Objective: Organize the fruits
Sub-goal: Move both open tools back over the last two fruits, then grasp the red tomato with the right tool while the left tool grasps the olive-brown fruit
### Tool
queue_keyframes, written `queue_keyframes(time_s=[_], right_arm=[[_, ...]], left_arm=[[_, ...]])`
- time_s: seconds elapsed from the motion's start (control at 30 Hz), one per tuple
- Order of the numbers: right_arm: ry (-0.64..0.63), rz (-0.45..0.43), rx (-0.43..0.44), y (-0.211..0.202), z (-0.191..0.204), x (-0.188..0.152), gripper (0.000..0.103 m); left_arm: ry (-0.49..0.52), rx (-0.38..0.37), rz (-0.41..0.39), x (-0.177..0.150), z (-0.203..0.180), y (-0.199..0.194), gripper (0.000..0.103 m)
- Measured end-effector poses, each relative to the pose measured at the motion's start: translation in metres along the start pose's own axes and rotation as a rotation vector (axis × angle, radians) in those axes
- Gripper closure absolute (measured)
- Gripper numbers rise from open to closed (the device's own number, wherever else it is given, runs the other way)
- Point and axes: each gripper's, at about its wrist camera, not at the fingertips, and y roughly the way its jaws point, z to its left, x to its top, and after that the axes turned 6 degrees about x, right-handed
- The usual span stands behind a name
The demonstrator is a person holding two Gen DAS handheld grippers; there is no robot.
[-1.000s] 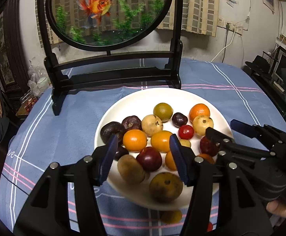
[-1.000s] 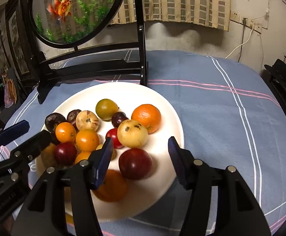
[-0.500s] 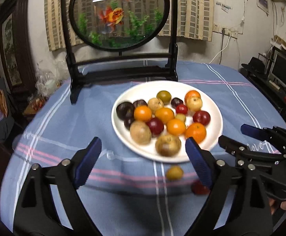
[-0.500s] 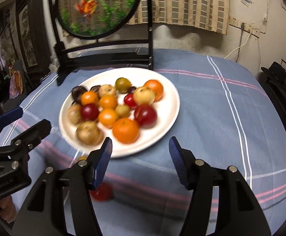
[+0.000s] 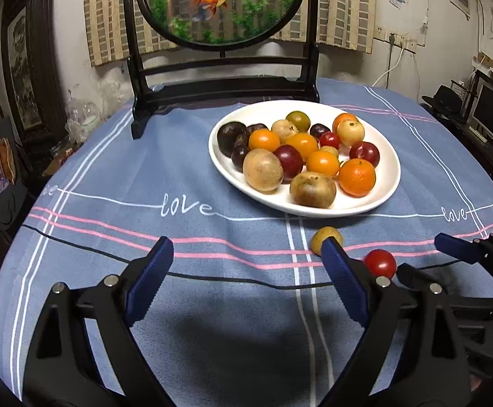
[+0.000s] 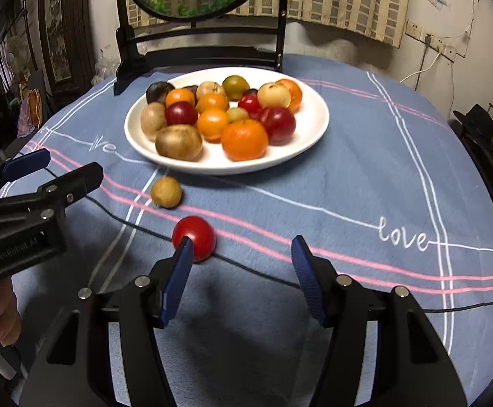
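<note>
A white plate [image 5: 390,183] [image 6: 314,129] holds several oranges, red plums, dark and tan fruits. Two fruits lie loose on the blue cloth in front of it: a small tan-yellow fruit [image 5: 324,235] [image 6: 166,192] and a red tomato-like fruit [image 5: 380,263] [image 6: 195,235]. My left gripper [image 5: 246,257] is open and empty, held back from the plate; its right finger partly hides the tan fruit. My right gripper [image 6: 241,254] is open and empty, its left fingertip just in front of the red fruit. The right gripper also shows in the left wrist view [image 5: 419,257], and the left gripper in the right wrist view [image 6: 60,169].
A black wooden stand with a round goldfish screen [image 5: 222,3] stands at the table's back edge behind the plate. The blue tablecloth [image 5: 185,207] has white and pink stripes and "love" lettering. Furniture and clutter surround the round table.
Both grippers have pulled back from over the plate toward the table's near edge. The two loose fruits in front of the plate have come into full view.
</note>
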Motion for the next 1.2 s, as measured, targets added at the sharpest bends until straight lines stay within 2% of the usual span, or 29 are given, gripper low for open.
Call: queue_keyframes(time_s=[0.47, 0.5, 0.57, 0.73, 1.07, 1.2], right_arm=[[-0.073, 0.033, 0.005, 0.026, 0.024, 0.005, 0.043], [-0.073, 0.041, 0.007, 0.029, 0.025, 0.006, 0.045], [-0.069, 0.062, 0.017, 0.034, 0.024, 0.006, 0.056], [-0.079, 0.043, 0.029, 0.034, 0.026, 0.006, 0.072], [-0.044, 0.021, 0.033, 0.008, 0.01, -0.004, 0.073], [-0.001, 0.006, 0.034, -0.005, -0.008, -0.013, 0.073]], left_arm=[[-0.035, -0.024, 0.049, 0.002, 0.009, 0.01, 0.011], [-0.034, -0.025, 0.05, 0.002, 0.009, 0.01, 0.011], [-0.034, -0.031, 0.054, 0.002, 0.008, 0.01, 0.011], [-0.036, -0.038, 0.058, 0.002, 0.008, 0.012, 0.011], [0.011, -0.055, 0.058, -0.004, -0.003, 0.015, 0.011], [0.07, -0.027, 0.048, -0.01, -0.016, 0.016, 0.012]])
